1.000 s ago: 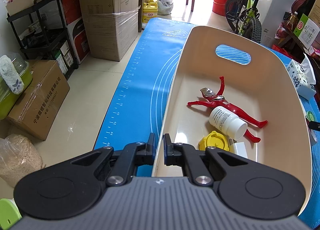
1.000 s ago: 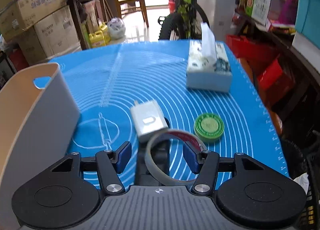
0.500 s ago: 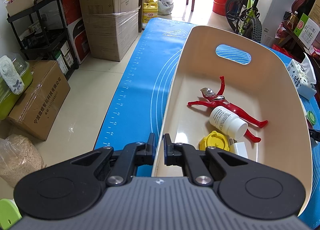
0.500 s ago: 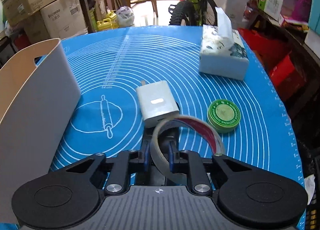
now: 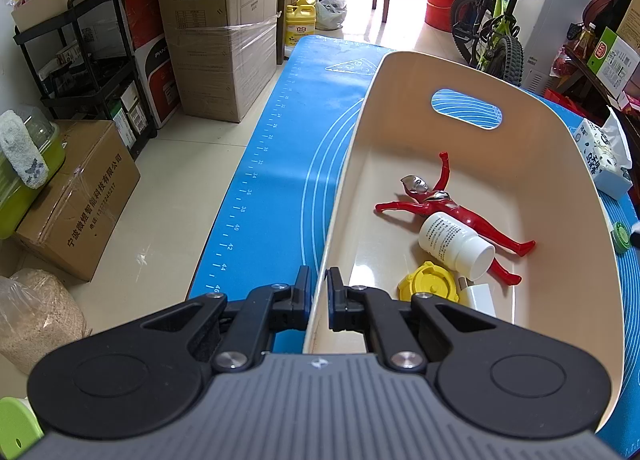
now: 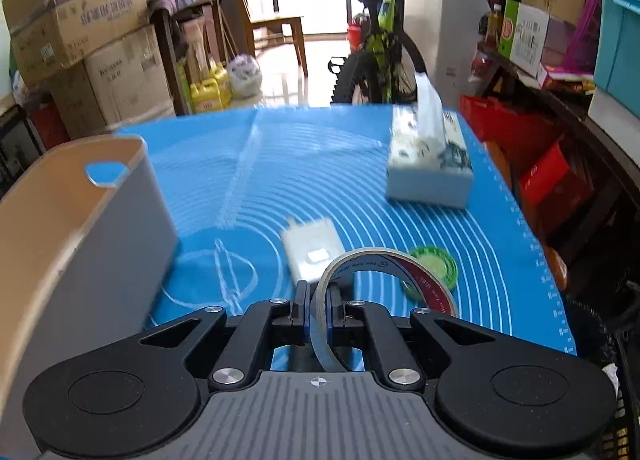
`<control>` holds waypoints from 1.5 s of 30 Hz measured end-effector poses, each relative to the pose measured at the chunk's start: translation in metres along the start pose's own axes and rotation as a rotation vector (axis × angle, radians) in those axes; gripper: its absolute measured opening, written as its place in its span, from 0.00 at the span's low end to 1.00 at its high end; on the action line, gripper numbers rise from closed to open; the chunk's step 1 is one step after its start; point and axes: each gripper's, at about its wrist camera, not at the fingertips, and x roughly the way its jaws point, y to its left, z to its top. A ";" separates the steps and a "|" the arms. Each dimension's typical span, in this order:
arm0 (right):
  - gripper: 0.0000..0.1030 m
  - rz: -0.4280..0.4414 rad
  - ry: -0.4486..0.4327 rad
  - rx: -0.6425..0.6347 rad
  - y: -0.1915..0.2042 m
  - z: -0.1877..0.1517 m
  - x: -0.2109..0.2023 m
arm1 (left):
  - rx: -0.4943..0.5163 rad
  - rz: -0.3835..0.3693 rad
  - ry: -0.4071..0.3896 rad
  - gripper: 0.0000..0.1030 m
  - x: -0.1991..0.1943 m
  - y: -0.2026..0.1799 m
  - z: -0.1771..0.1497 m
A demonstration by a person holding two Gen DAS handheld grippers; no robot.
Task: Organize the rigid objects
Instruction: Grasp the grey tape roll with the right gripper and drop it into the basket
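Observation:
My left gripper is shut on the near rim of a cream basket that stands on the blue mat. In the basket lie a red toy figure, a white pill bottle, a yellow lid and a white charger. My right gripper is shut on a roll of clear tape and holds it above the mat. Below it lie a white charger and a green round tin. The basket stands to the left.
A tissue box stands at the mat's far right; it also shows in the left wrist view. Cardboard boxes, a black shelf and a bicycle surround the table. Red boxes sit beyond the mat's right edge.
My right gripper has closed on the tape roll and lifted it off the mat. My left gripper has stayed shut on the basket rim.

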 end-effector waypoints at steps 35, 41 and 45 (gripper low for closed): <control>0.20 0.417 0.074 -0.254 0.195 -0.015 -0.010 | 0.003 0.002 0.000 0.09 0.000 0.000 0.000; 0.20 0.405 0.148 -0.275 0.200 -0.028 0.002 | 0.002 0.003 0.000 0.09 0.000 0.000 0.000; 0.25 0.421 0.155 -0.264 0.191 -0.023 0.001 | 0.003 0.003 0.000 0.09 0.000 0.000 0.000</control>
